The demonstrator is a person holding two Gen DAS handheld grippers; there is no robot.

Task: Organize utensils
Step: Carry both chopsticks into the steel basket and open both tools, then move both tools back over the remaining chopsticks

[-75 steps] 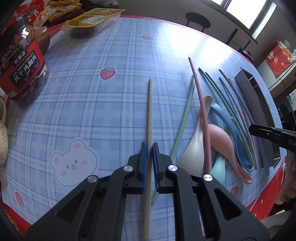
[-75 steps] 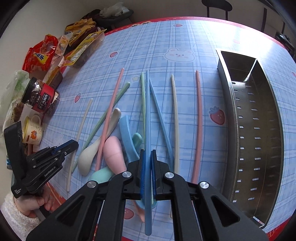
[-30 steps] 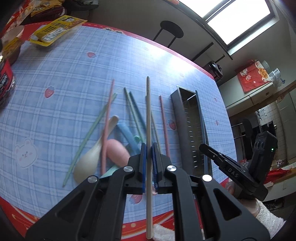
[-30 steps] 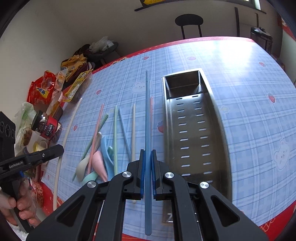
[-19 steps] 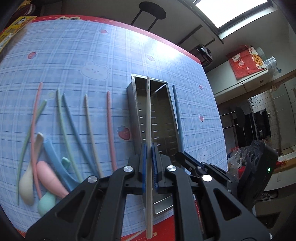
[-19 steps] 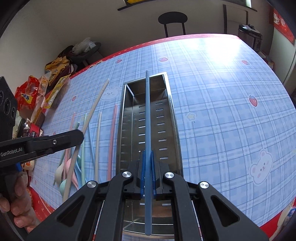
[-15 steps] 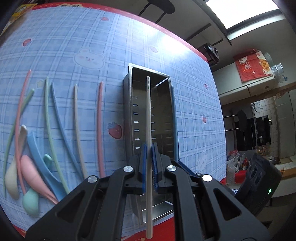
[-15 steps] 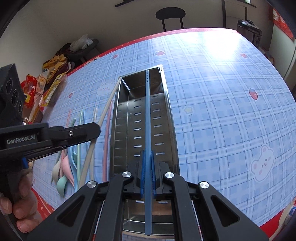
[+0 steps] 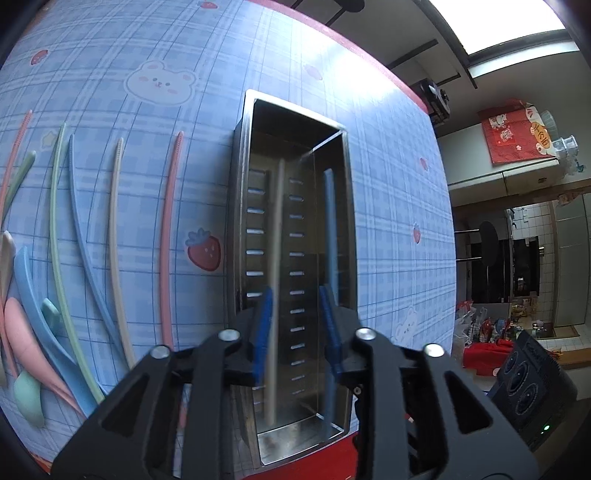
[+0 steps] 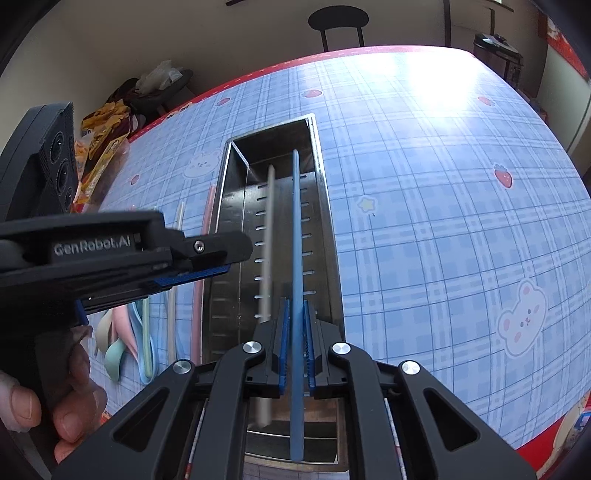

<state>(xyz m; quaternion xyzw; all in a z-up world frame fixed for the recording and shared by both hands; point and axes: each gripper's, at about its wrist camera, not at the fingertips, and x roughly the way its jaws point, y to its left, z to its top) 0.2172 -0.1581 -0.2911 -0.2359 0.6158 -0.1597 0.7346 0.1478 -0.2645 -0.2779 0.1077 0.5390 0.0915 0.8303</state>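
— Between my left fingers, what was there?

— My left gripper (image 9: 297, 332) stood spread wide with nothing clamped. The beige chopstick (image 9: 275, 280) showed as a blurred streak close to the left pad, lengthwise over the metal tray (image 9: 240, 206); whether it touched the pad or the tray floor, I could not tell.

— And your right claw?

— My right gripper (image 10: 294, 345) had its pads a narrow gap apart, the blue chopstick (image 10: 295, 236) running straight between them. It looked barely parted; whether the pads pinched the stick I could not tell. That stick lay along the tray's length too, to the right of the beige one, both pointing to its far end.

— Farther out?

— Beside the tray's left wall, on the blue checked tablecloth (image 9: 391, 206), lay a pink chopstick (image 9: 168, 236), then a cream chopstick (image 9: 112, 236), then blue and green ones, with pastel spoons (image 9: 22, 332) bunched at the near left edge. Beyond the table's far rim stood a dark chair (image 10: 338, 22).
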